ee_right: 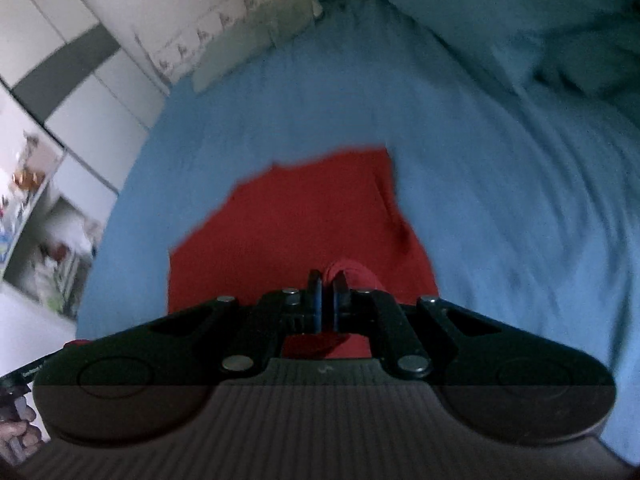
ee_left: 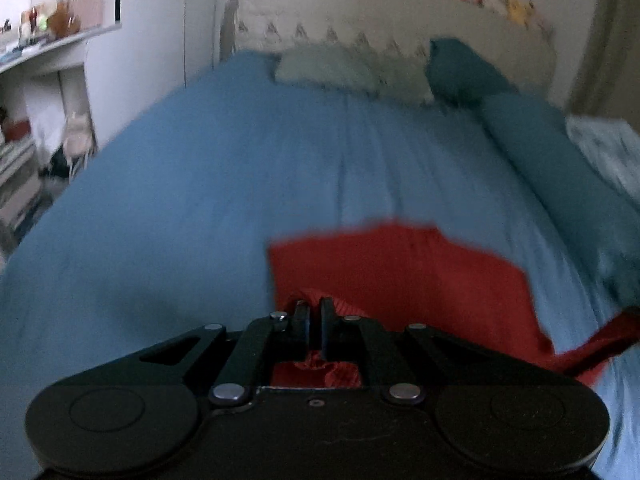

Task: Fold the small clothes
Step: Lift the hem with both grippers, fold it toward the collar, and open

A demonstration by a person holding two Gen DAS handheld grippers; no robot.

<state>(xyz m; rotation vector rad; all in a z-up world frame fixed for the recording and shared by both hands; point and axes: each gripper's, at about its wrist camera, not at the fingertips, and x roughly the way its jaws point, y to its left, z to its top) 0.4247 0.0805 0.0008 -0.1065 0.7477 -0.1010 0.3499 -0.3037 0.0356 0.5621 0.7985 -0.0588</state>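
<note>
A small red garment (ee_left: 404, 276) hangs over the blue bed sheet (ee_left: 200, 200), lifted by both grippers. My left gripper (ee_left: 315, 305) is shut on one bunched corner of the red cloth, which bulges around its fingertips. In the right wrist view the red garment (ee_right: 304, 216) drapes down and away in front of my right gripper (ee_right: 328, 280), which is shut on another bunched edge of it. The far end of the cloth lies on or near the blue sheet (ee_right: 500, 200); the blur hides which. A red strip trails off at the right edge of the left wrist view.
Pillows (ee_left: 352, 70) and a dark teal cushion (ee_left: 460, 68) lie at the headboard. A long teal bolster (ee_left: 560, 176) runs along the bed's right side. A shelf unit (ee_left: 44, 92) stands left of the bed. A hand (ee_right: 18, 436) shows at the lower left.
</note>
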